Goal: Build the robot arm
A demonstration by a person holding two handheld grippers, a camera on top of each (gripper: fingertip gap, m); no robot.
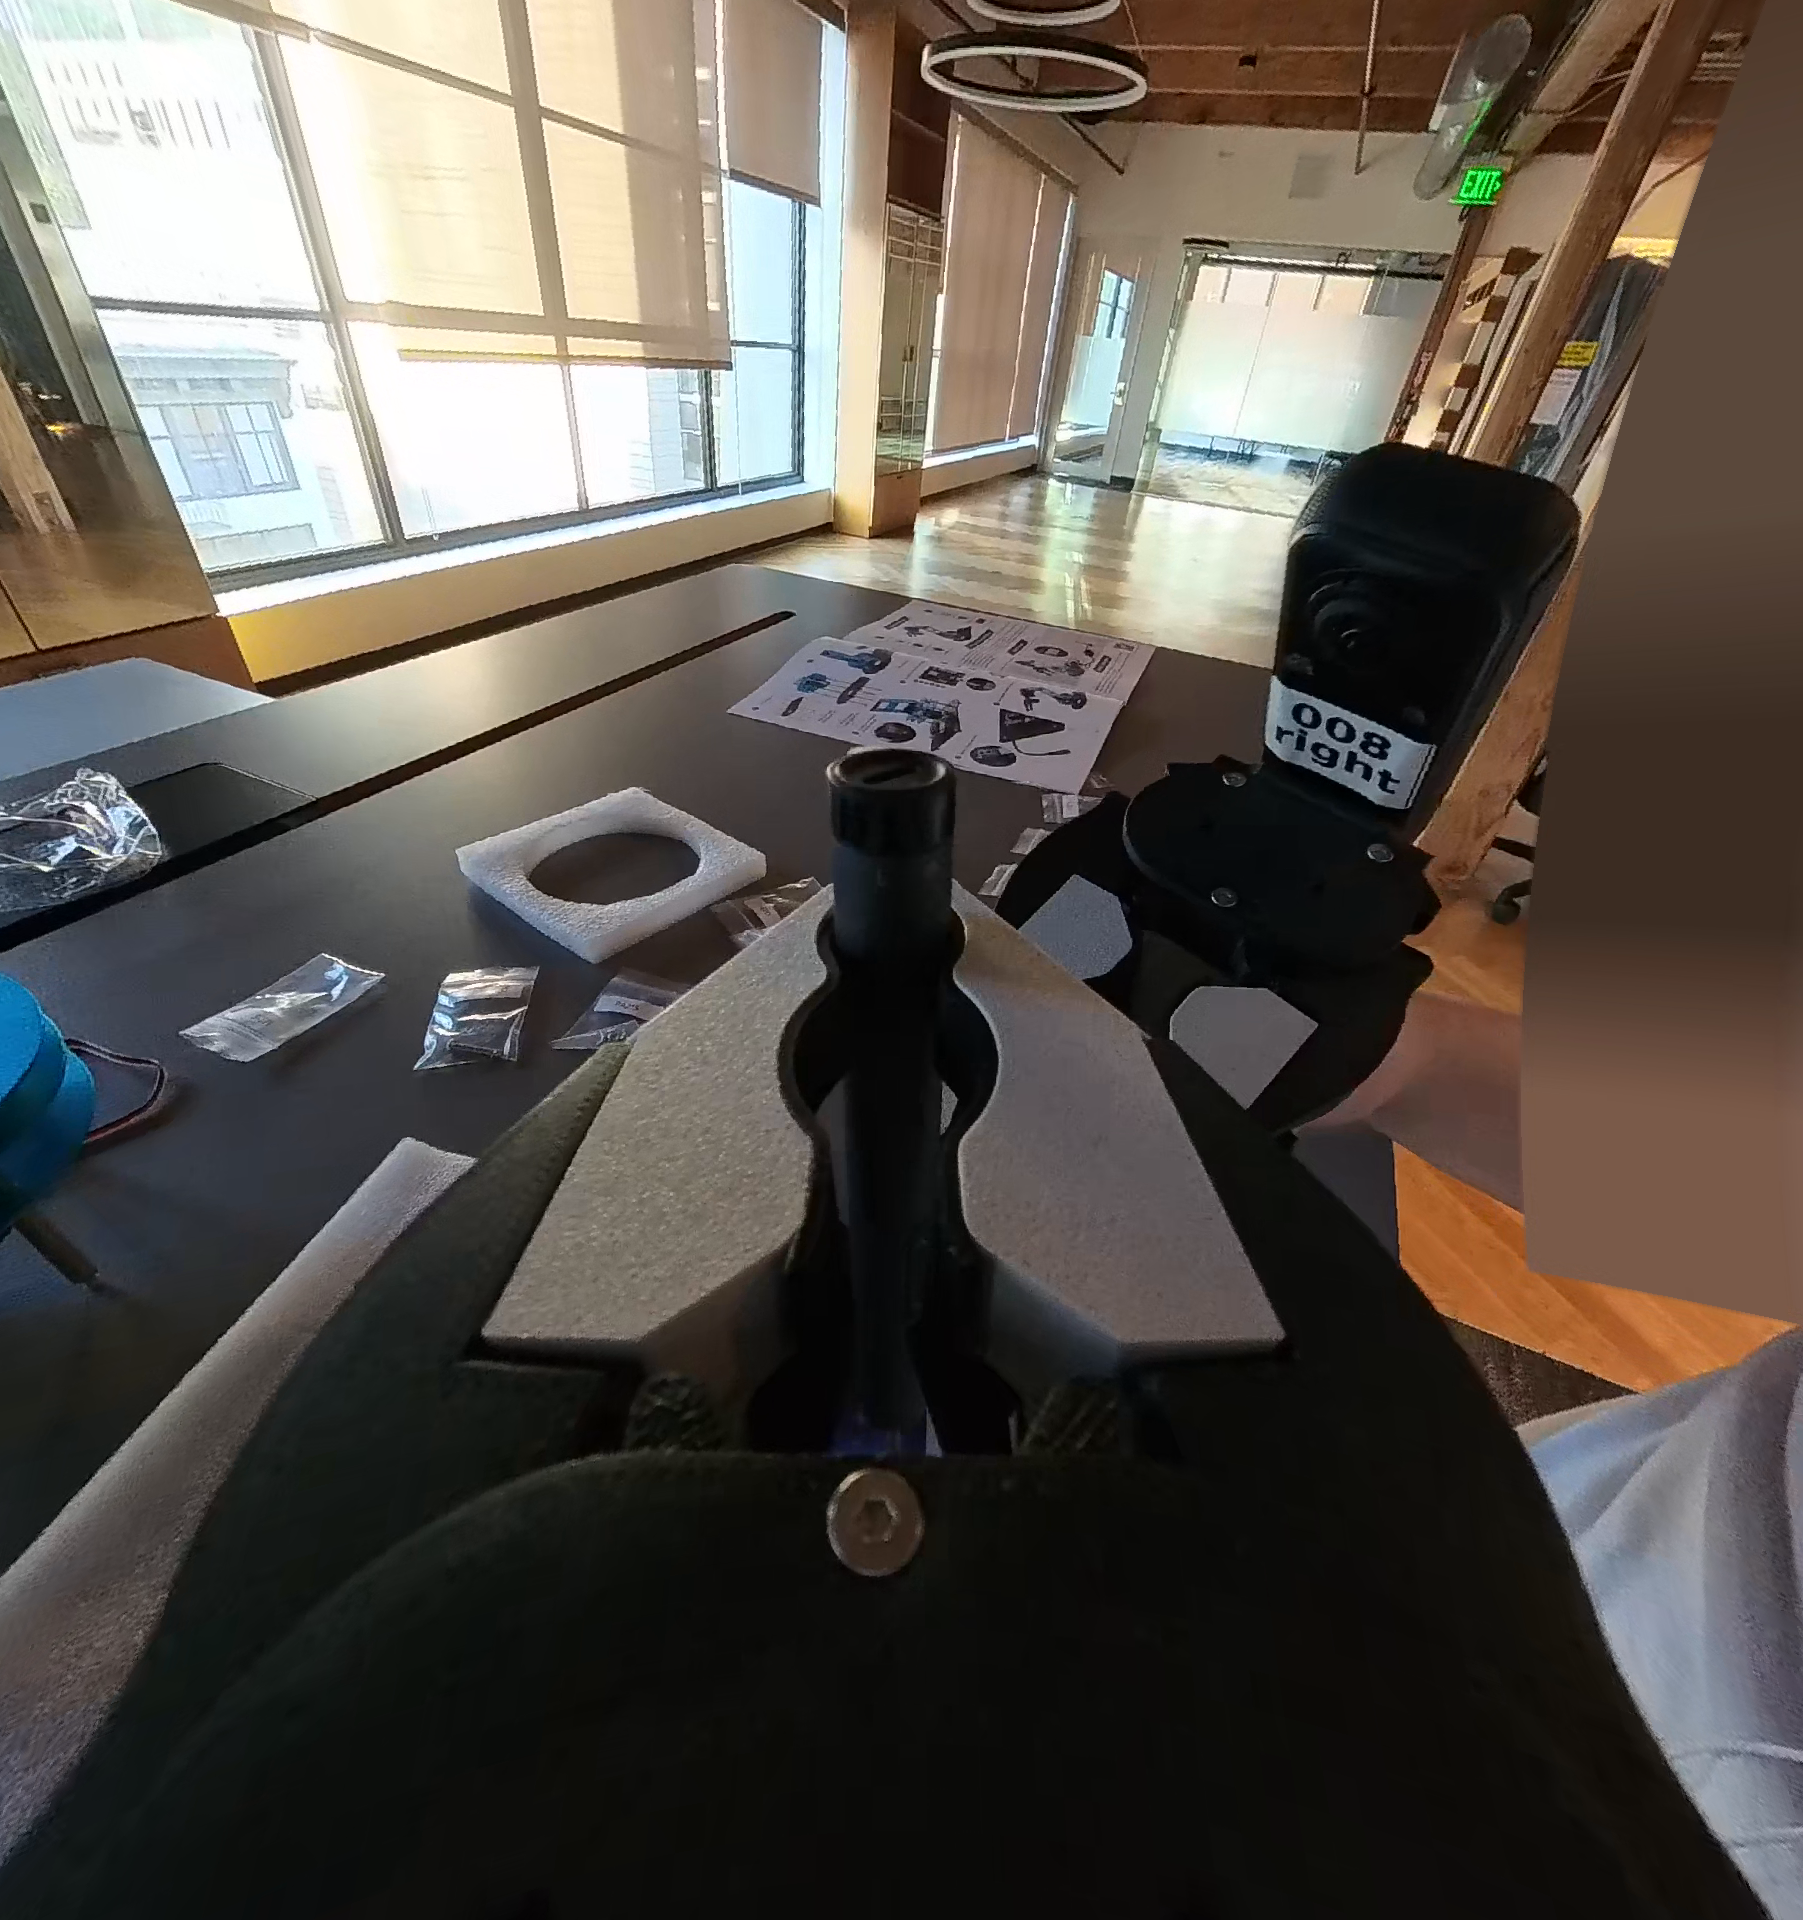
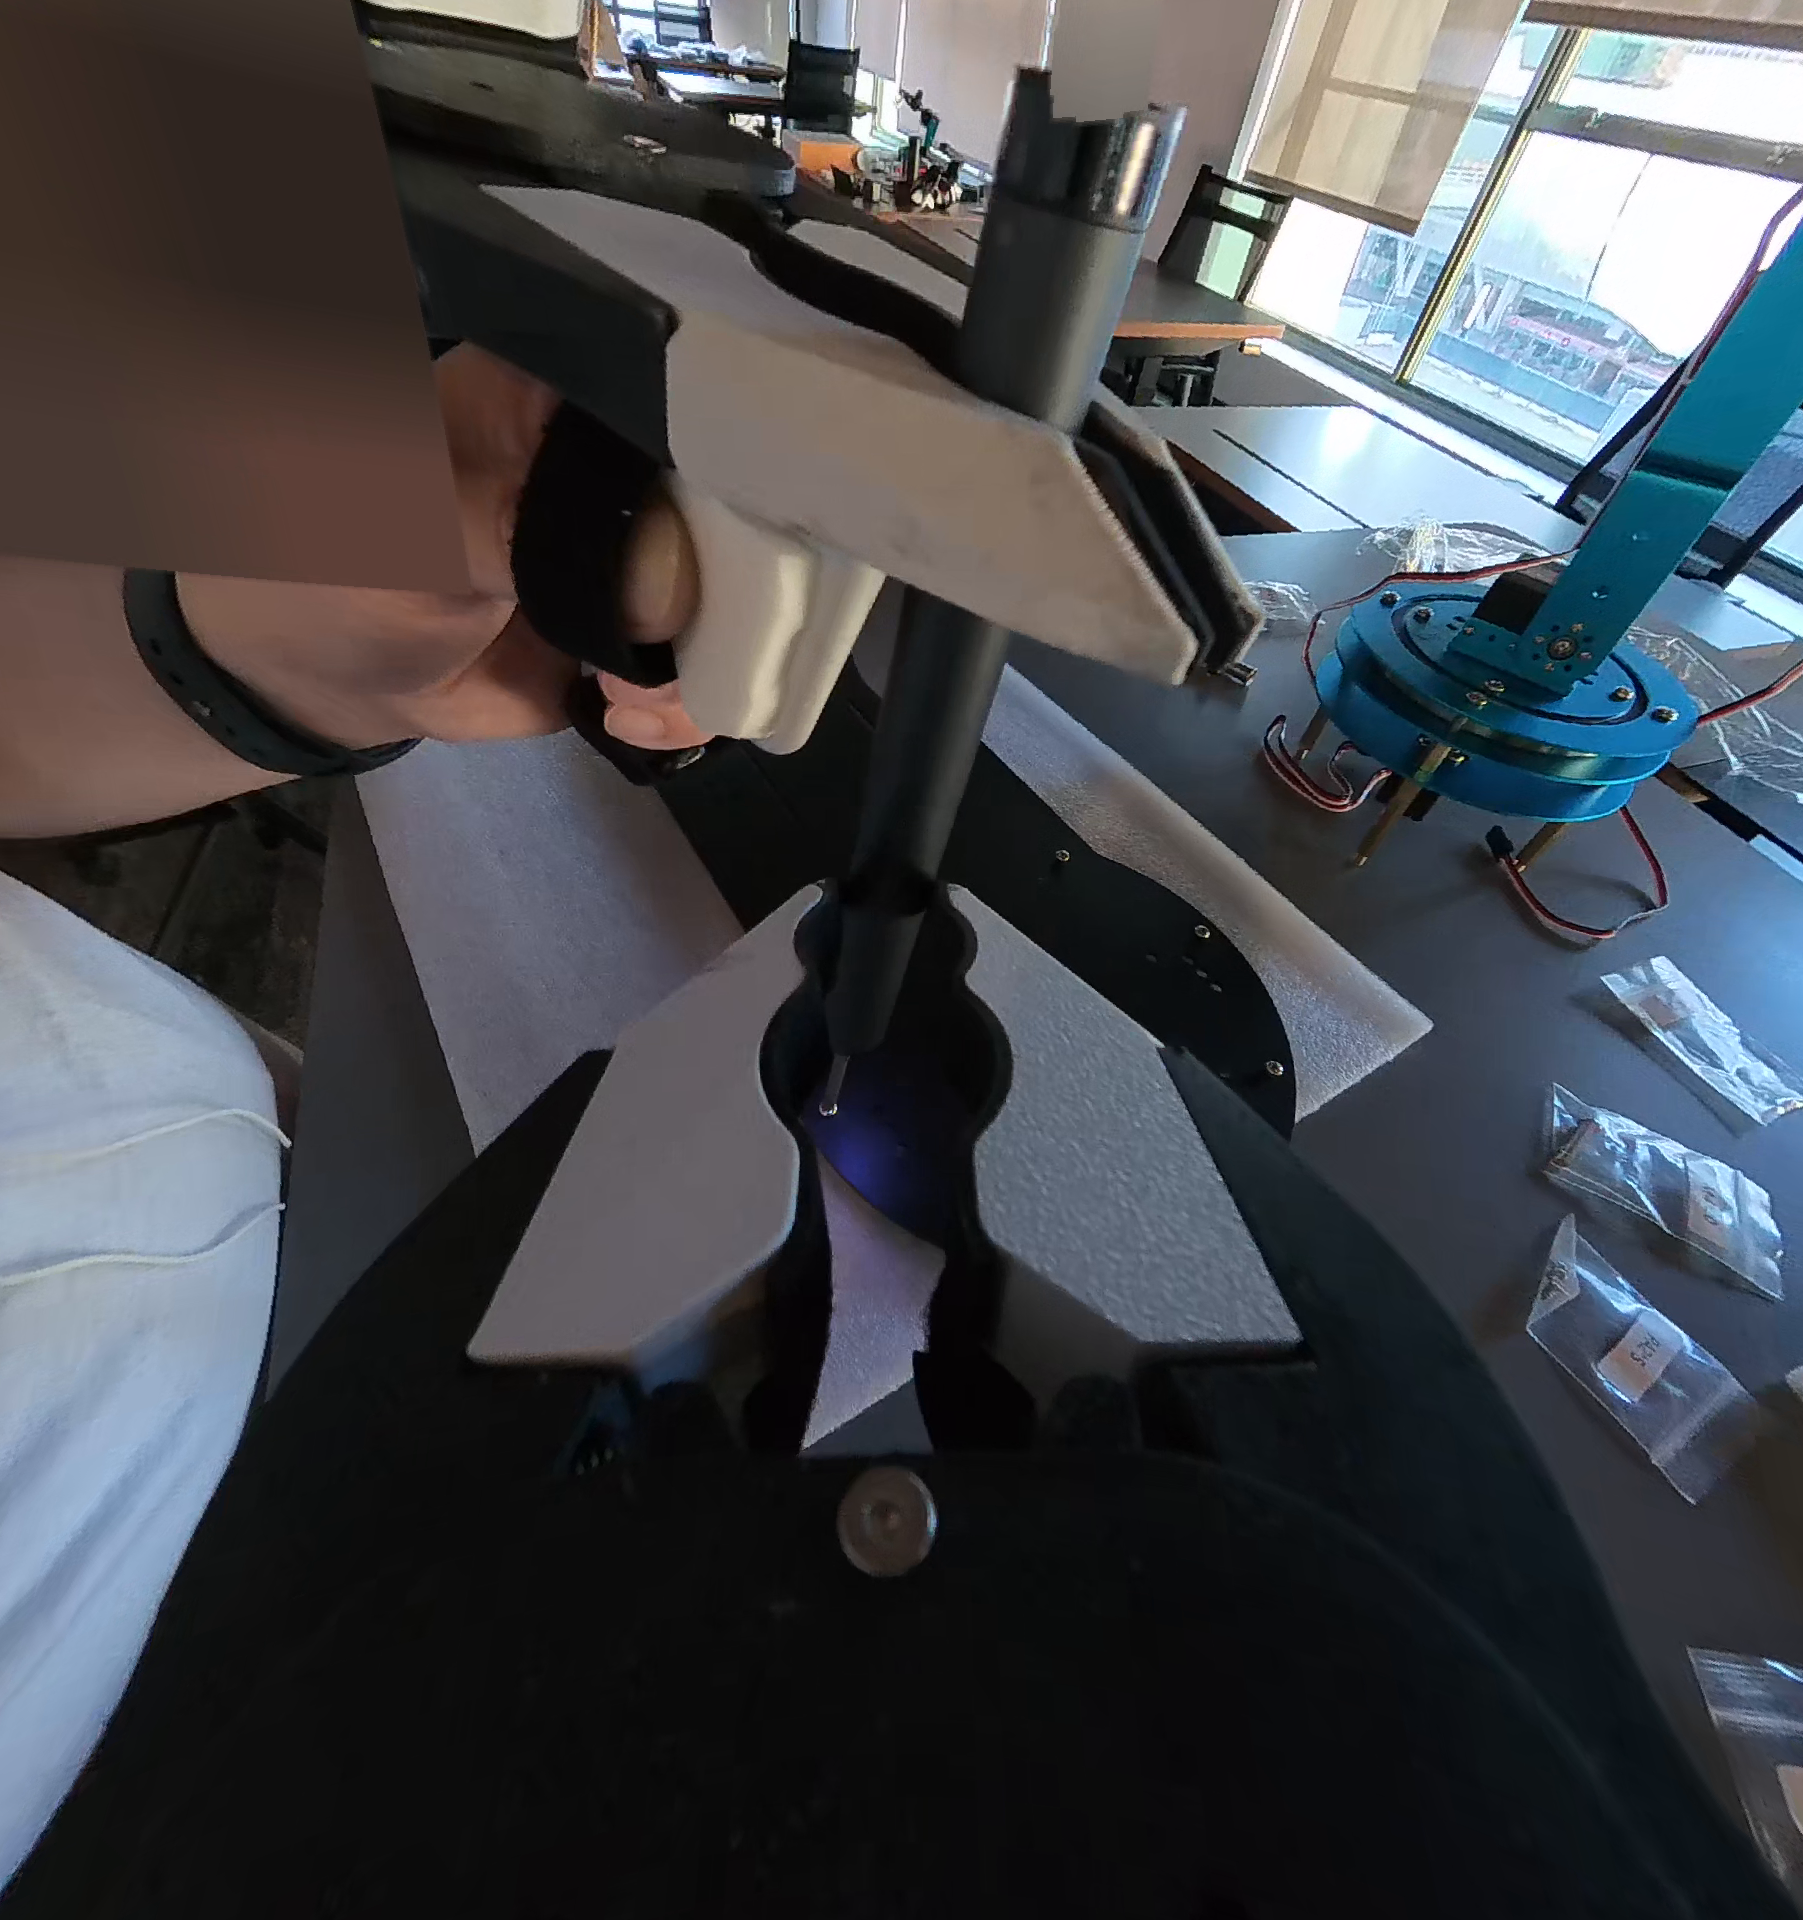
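My left gripper (image 1: 892, 920) is shut on a black cylindrical screwdriver (image 1: 892, 831) that stands upright through its jaws. In the right wrist view the left gripper (image 2: 1203, 623) clamps the screwdriver (image 2: 1032, 312) mid-shaft, with a hand (image 2: 440, 644) on its grip. My right gripper (image 2: 884, 904) is closed around the screwdriver's narrow lower end, in the notch at its fingertips. The bit tip (image 2: 829, 1103) touches a dark plate (image 2: 1167, 966) lying on a white foam sheet (image 2: 564, 935). The right gripper's camera housing (image 1: 1396, 623) shows to the right in the left wrist view.
A blue round robot base (image 2: 1520, 707) with red wires stands on the dark table (image 2: 1448, 1143). Several small plastic bags of parts (image 2: 1666, 1184) lie at the right. A foam square with a round hole (image 1: 611, 862), an instruction sheet (image 1: 949, 686) and crumpled plastic (image 1: 35, 831) lie farther off. One gripper's finger ends stand about 8 cm off the other's. Left tips and right tips are each some 25 cm from the blue round robot base (image 2: 1520, 707).
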